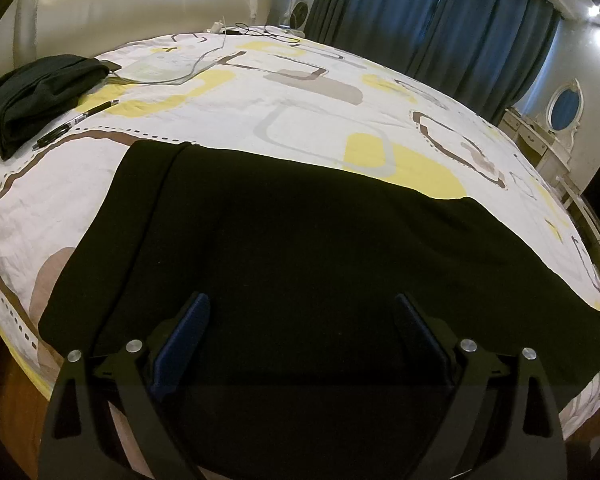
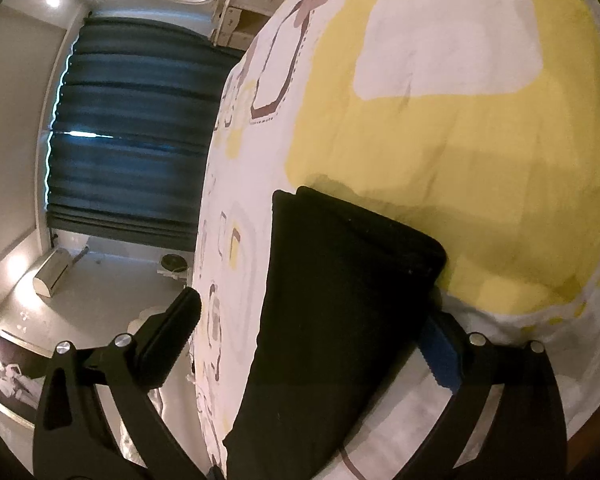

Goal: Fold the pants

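Observation:
Black pants (image 1: 300, 248) lie flat across the near part of the bed, folded lengthwise, with one end at the left and the other at the right. My left gripper (image 1: 302, 312) is open just above the pants' near edge, its fingers (image 1: 188, 332) wide apart and empty. In the right wrist view, which is rolled sideways, the end of the pants (image 2: 340, 300) lies between the fingers of my right gripper (image 2: 312, 320). That gripper is open, one finger (image 2: 176, 328) above the cloth and the other down at the bedsheet beside it.
The bed (image 1: 300, 92) has a white sheet with yellow and brown shapes. A folded dark garment (image 1: 36, 96), two pens (image 1: 76, 120) and cables (image 1: 204, 60) lie at its far left. A padded headboard (image 1: 140, 4), blue curtains (image 1: 440, 20) and a dresser (image 1: 548, 140) stand around.

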